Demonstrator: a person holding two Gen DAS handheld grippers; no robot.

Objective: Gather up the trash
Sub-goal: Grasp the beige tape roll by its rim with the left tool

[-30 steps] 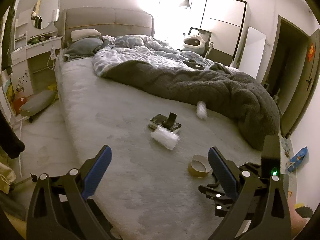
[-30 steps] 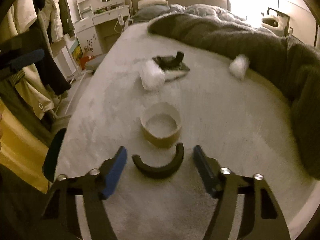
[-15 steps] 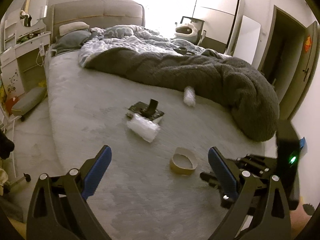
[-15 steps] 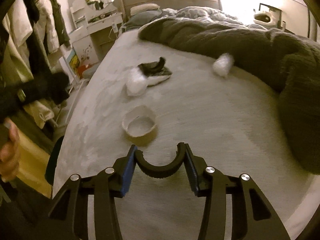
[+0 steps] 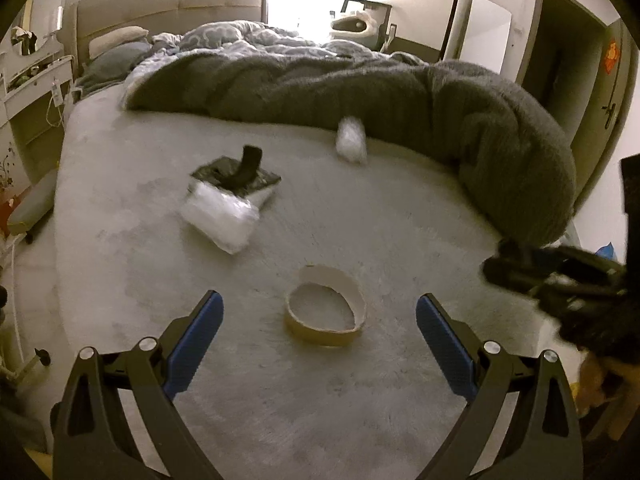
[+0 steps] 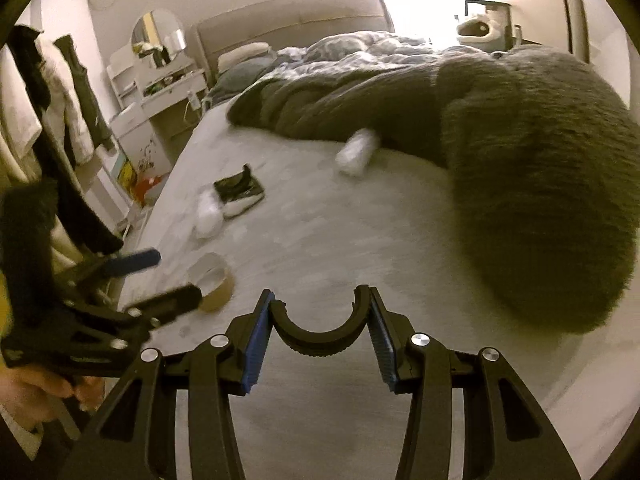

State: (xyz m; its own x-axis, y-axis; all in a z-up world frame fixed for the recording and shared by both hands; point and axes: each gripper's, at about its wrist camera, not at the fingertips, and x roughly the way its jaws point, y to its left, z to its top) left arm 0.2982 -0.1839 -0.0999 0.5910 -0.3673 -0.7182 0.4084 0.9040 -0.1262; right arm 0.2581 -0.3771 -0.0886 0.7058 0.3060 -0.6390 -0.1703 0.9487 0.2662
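Black ribbed plastic, a curved half-ring piece (image 6: 319, 334), sits clamped between the blue pads of the right tongs (image 6: 318, 330), lifted above the grey bed (image 6: 360, 236). The left tongs (image 5: 319, 330) hang wide open with nothing in them, the brown cardboard tape ring (image 5: 326, 312) lying on the sheet between their fingers. Further up the bed lie a white crumpled plastic bag (image 5: 220, 220), a dark flat packet (image 5: 236, 174) touching it, and a small white wad (image 5: 351, 142) against the grey fluffy blanket (image 5: 440, 108).
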